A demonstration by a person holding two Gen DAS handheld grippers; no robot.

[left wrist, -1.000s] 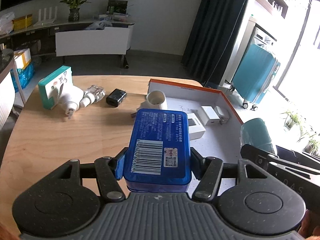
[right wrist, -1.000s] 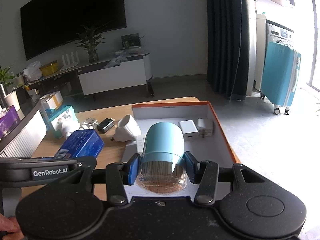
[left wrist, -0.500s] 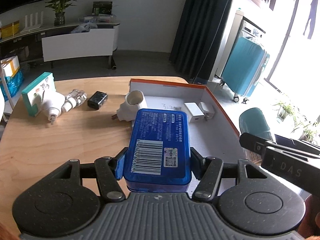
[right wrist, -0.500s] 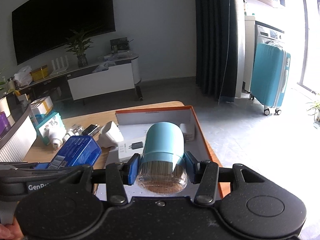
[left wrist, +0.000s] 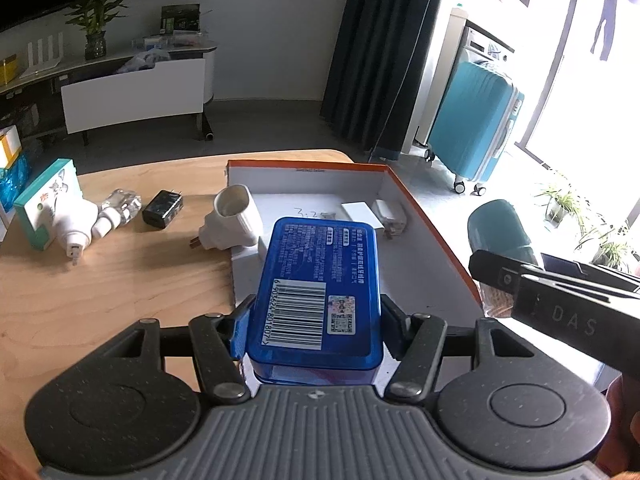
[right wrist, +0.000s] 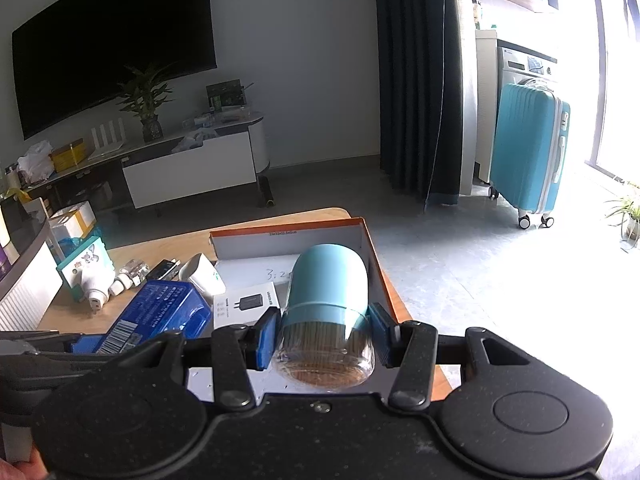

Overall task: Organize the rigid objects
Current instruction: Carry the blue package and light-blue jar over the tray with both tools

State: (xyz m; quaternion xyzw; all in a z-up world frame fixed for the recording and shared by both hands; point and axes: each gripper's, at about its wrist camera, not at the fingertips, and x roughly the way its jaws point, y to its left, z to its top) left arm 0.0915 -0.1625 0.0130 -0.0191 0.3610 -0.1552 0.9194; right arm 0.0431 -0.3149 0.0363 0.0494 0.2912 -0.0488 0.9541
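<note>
item: left gripper [left wrist: 316, 312] — your pads are clamped on the long sides of the blue tin [left wrist: 318, 280], barcode face up, hanging above the near edge of the orange-rimmed box [left wrist: 432, 224]; a side grip so it can go down flat.

item: right gripper [right wrist: 326, 336] — closed on the clear base of the teal-capped toothpick jar [right wrist: 328, 304], cap pointing to 12 o'clock, over the box's right half; holding the base keeps the cap end free to lead in.

item: box contents — white charger box [right wrist: 246, 306] at 9 o'clock of the jar, white adapter [left wrist: 390, 216] at the far wall.

item: outside on the wooden table [left wrist: 100, 280], at 10 o'clock of the tin — white plug adapter [left wrist: 234, 220], black charger [left wrist: 162, 208], teal carton [left wrist: 46, 200]; these look left to sort.
</note>
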